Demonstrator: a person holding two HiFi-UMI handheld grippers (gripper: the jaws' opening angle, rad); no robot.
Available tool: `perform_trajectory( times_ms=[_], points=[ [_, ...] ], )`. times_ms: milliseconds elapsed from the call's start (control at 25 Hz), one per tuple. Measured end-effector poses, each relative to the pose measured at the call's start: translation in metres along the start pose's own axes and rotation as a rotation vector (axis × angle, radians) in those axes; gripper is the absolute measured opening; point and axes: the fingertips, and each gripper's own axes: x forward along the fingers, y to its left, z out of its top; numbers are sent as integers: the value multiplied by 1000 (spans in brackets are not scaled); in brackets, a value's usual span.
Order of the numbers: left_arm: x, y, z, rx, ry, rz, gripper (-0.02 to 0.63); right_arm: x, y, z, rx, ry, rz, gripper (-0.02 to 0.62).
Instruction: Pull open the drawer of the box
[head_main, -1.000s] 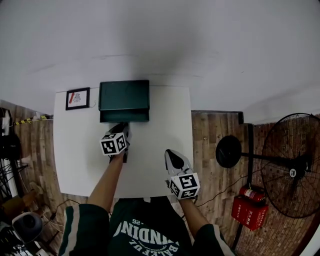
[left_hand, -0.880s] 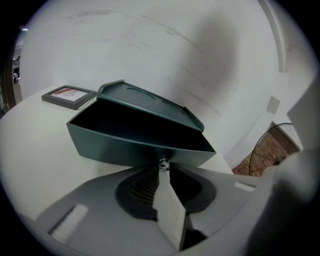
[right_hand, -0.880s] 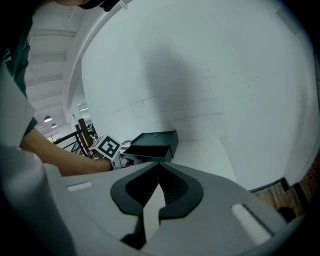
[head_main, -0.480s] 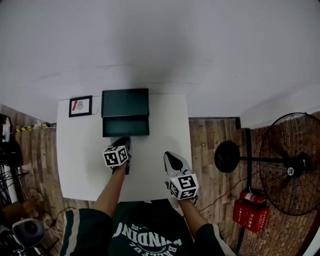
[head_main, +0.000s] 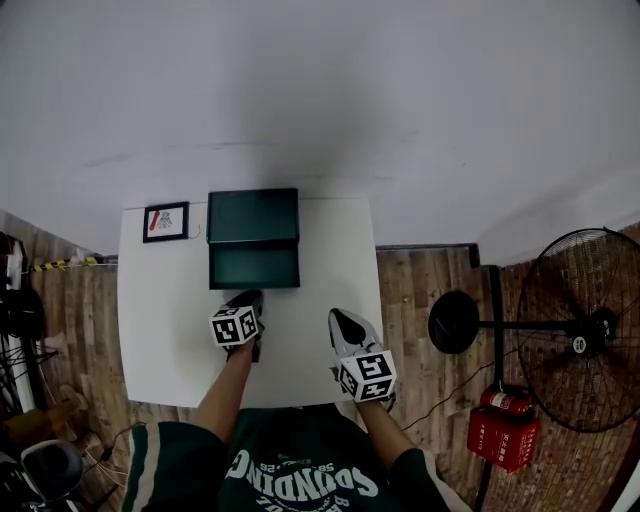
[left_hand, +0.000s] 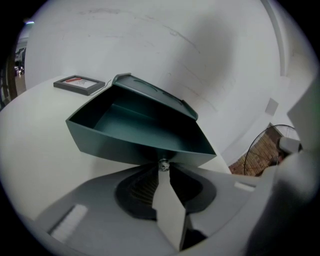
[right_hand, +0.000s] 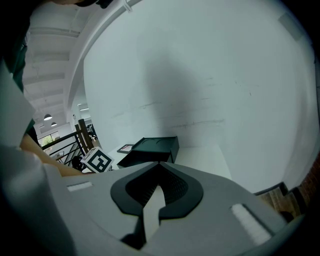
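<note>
A dark green box (head_main: 253, 214) stands at the far side of the white table (head_main: 160, 330). Its drawer (head_main: 254, 267) is pulled out toward me, open and empty inside (left_hand: 135, 127). My left gripper (head_main: 250, 298) sits at the drawer's front, shut on the small round knob (left_hand: 163, 164) in the middle of the front panel. My right gripper (head_main: 343, 318) hovers over the table's near right part, apart from the box (right_hand: 150, 147), its jaws together with nothing between them.
A small framed picture (head_main: 166, 221) lies left of the box. Right of the table, on the wooden floor, stand a black pedestal fan (head_main: 585, 330) and a red fire extinguisher (head_main: 505, 425). A white wall rises just behind the box.
The left gripper has drawn back toward me with the knob, and the drawer has slid further out of the box. The right gripper has stayed put.
</note>
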Motion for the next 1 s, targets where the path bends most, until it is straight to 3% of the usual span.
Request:
perform_trajectory(
  times_ms=[280,560,800,1000],
  points=[
    [-16,-13,-16,41,34,-67,124,6,4,9,-7,-18,22,2],
    [-64,-20,19,104,-107,-90,105,21,7,35,-47,-63,51,2],
    [-113,-55,81,299,-266,-147,52,33,21,71,-76,-127,95,2],
    [-145,-82,119,464,-359,-119,52,42,36,91,-97,-159,130,2]
  ],
)
